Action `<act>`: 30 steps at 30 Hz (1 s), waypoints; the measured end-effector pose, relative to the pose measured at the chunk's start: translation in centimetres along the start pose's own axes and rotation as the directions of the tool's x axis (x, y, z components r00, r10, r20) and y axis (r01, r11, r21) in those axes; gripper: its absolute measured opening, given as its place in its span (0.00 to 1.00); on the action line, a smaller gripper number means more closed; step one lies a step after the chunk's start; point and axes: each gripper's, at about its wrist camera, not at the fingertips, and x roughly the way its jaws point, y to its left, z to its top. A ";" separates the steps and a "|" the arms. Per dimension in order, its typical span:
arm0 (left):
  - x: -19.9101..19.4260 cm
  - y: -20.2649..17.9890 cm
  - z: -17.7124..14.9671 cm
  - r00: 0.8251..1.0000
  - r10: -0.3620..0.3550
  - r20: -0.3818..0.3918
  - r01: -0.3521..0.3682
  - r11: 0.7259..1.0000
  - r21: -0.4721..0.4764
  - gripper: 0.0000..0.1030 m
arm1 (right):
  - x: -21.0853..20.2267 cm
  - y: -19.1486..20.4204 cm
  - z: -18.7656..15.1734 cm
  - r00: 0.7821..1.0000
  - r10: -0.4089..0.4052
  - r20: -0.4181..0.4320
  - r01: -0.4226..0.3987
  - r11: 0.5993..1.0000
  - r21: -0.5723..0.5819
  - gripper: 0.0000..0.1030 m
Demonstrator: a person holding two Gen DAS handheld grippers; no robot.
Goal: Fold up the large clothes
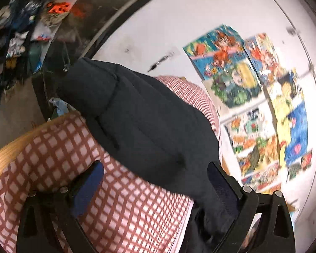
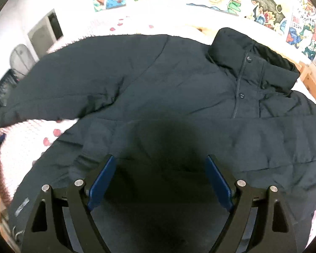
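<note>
A large dark navy padded jacket [image 2: 179, 88] lies spread on a bed, collar [image 2: 252, 63] at the upper right, one sleeve [image 2: 59, 88] stretched to the left. My right gripper [image 2: 160, 168] is open just above the jacket's body, holding nothing. In the left wrist view a sleeve or edge of the same jacket [image 1: 141, 118] lies over the red-and-white checked bedcover [image 1: 120, 206]. My left gripper [image 1: 155, 172] is open, its right finger [image 1: 223, 183] against the jacket's edge, the left finger over the cover.
A wooden bed frame [image 1: 14, 145] borders the cover on the left. Colourful posters [image 1: 252, 97] hang on the white wall behind the bed. A cluttered rack of clothes and bags [image 1: 16, 35] stands at the far left. The bed frame also shows at the right [image 2: 313, 82].
</note>
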 end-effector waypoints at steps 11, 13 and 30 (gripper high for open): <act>0.7 -2.6 2.0 0.983 0.139 0.123 -0.153 0.982 0.108 0.09 | 2.0 -1.4 -0.3 0.997 -0.036 -0.066 0.037 0.999 0.009 0.82; -0.9 -4.0 2.3 0.976 0.140 0.167 -0.170 0.969 0.181 0.07 | 0.6 -1.9 -0.5 0.999 -0.036 -0.030 0.037 0.999 0.028 0.82; -7.1 -30.1 -12.2 0.933 -0.347 -0.096 0.257 0.453 0.854 0.07 | -12.9 -11.3 -5.7 0.961 -0.076 0.265 0.000 0.961 0.275 0.82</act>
